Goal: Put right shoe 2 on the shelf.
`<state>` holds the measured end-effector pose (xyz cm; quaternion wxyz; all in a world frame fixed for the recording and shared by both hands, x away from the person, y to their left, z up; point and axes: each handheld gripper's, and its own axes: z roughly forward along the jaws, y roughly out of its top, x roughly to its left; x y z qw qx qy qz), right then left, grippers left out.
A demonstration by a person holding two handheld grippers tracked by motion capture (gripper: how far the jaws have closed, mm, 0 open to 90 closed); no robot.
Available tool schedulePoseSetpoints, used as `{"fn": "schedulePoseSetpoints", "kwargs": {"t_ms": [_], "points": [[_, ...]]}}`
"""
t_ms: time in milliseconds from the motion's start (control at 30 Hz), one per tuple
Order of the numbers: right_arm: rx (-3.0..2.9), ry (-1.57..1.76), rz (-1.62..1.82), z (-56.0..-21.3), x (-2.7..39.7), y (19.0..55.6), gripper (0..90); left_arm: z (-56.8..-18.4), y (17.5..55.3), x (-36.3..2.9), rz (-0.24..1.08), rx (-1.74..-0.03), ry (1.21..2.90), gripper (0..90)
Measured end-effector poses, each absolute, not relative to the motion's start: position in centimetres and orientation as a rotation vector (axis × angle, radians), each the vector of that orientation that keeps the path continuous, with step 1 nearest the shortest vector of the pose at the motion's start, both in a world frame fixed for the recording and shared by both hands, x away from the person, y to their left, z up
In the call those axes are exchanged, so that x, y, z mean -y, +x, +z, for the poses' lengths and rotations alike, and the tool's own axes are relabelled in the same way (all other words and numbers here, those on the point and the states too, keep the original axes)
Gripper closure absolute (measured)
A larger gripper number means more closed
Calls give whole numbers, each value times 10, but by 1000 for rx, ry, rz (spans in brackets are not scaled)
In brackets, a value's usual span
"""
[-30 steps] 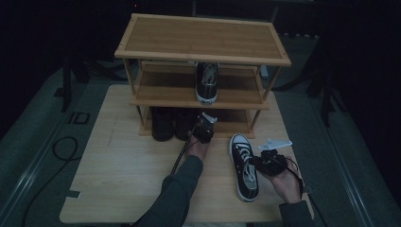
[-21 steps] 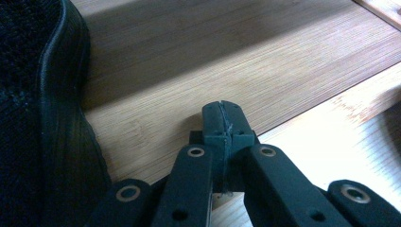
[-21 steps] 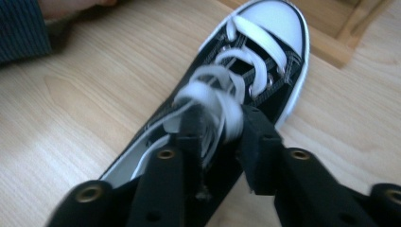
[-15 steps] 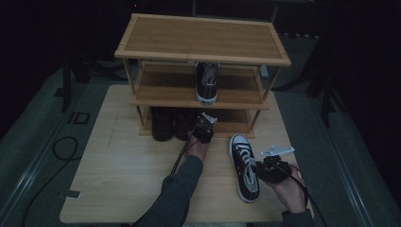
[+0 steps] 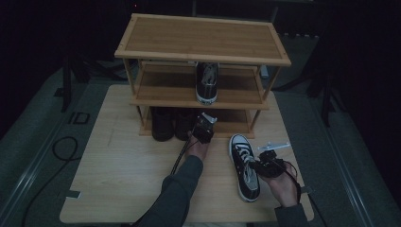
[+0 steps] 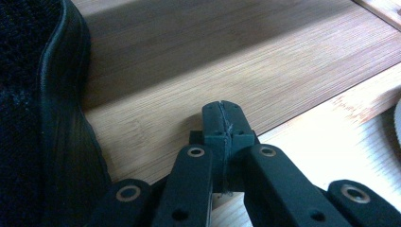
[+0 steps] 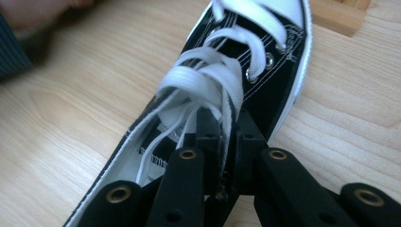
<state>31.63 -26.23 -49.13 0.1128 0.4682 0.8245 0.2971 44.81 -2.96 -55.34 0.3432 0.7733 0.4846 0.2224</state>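
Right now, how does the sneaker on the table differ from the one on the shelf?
The table sneaker lies on the tabletop, toe toward the rack; the shelf sneaker sits on the middle shelf, toe toward the person. The right gripper pinches the table sneaker's lace; nothing touches the shelf sneaker. Both are black with white soles.

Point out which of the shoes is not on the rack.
The black sneaker with white laces lies on the table in front of the rack, by the right gripper; the others sit on shelves.

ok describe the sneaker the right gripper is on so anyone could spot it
Find the wooden shoe rack on the table. In front of its right end, a sneaker lies alone on the tabletop. It is black with white laces; its match sits on the middle shelf.
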Motion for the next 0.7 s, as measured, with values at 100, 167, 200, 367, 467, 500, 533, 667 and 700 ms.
{"fn": "schedulePoseSetpoints", "kwargs": {"t_ms": [100,167,200,367,467,500,533,667,700], "points": [[-2412,1390,908,-491,268,318,855,-553,448,30,578,-1259,2010,900],[-2399,1405,932,-490,273,319,857,-553,448,30,578,-1260,2010,900],[-2400,1410,941,-490,274,320,857,-553,448,30,579,-1260,2010,900],[-2412,1401,973,-487,276,321,857,-553,448,30,577,-1259,2009,900],[-2414,1395,984,-484,277,322,857,-553,448,30,577,-1260,2009,900],[-2415,1393,990,-483,277,322,857,-553,448,29,577,-1259,2008,900],[-2414,1392,996,-482,278,322,858,-553,448,30,577,-1260,2008,900],[-2415,1377,1018,-476,279,322,857,-553,448,29,576,-1260,2008,900],[-2413,1375,1020,-474,279,322,857,-553,448,29,576,-1261,2008,900]]}}
